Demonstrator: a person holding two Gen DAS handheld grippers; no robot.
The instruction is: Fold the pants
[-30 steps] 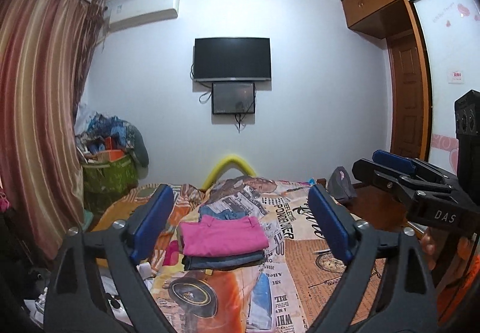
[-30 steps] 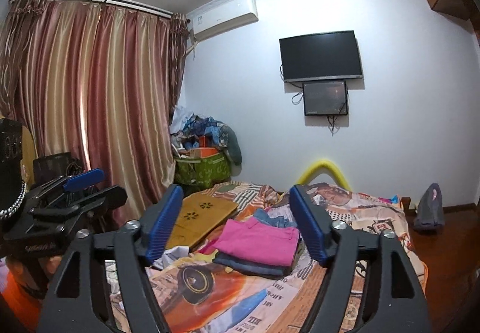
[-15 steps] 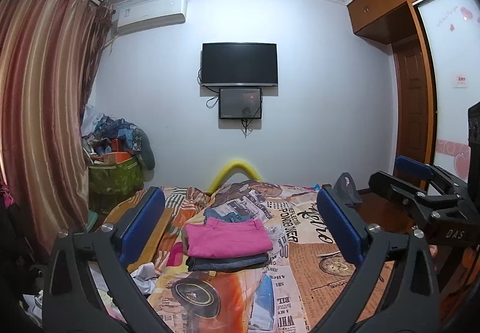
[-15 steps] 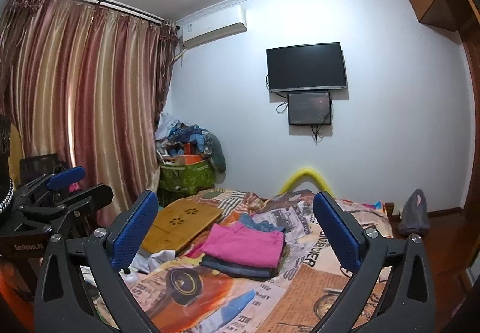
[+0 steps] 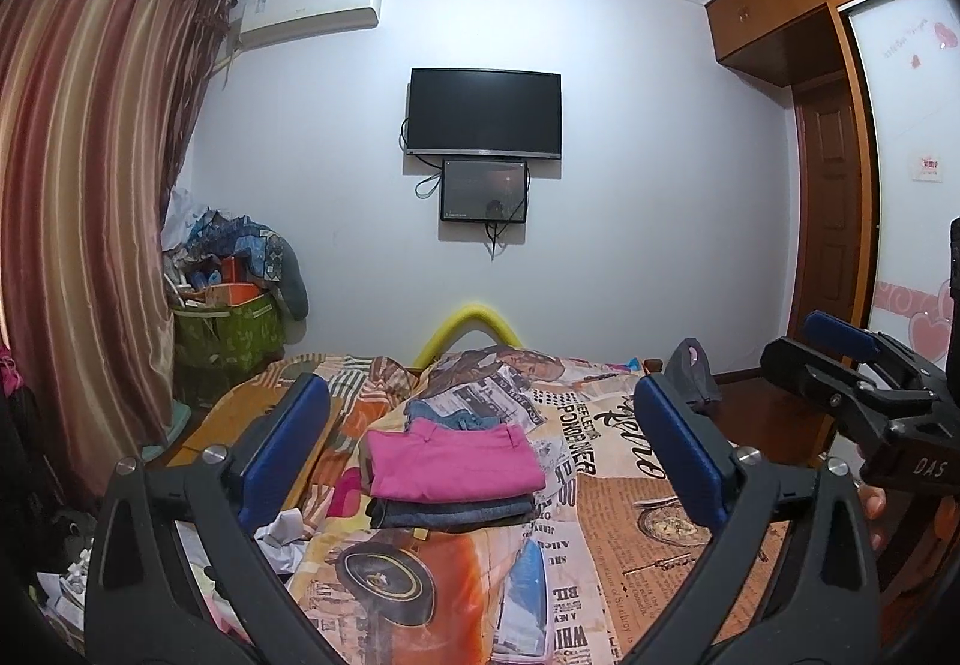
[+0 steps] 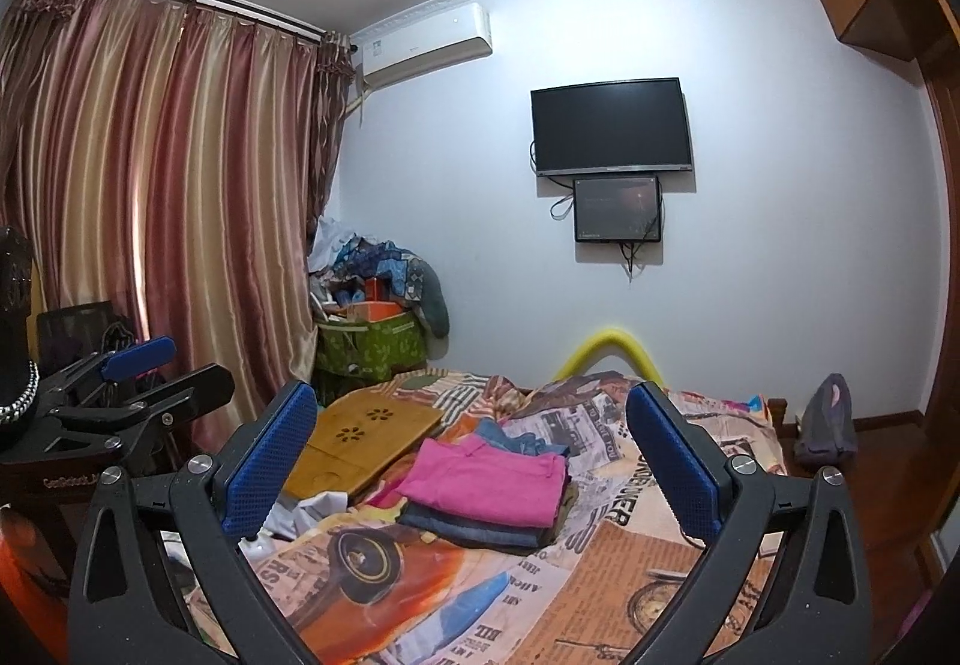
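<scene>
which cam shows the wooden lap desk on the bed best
The right wrist view. There the wooden lap desk shows most of its top, flower-shaped cutouts included, left of the pink pants. In the left wrist view only a thin strip of it shows, mostly hidden behind the left tool.

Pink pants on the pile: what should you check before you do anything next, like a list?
1. Pink pants folded flat on top of the stack: ok.
2. Denim pieces underneath lie squared up: ok in front; a blue piece bunches out behind.
3. Left gripper open and holding nothing: ok.
4. Right gripper open and holding nothing: ok.
5. Both grippers are apart from the stack, touching no cloth: ok.
6. Another pair waiting to be folded: cannot tell; none lies spread on the bedspread, only crumpled white stuff at its left edge.
</scene>
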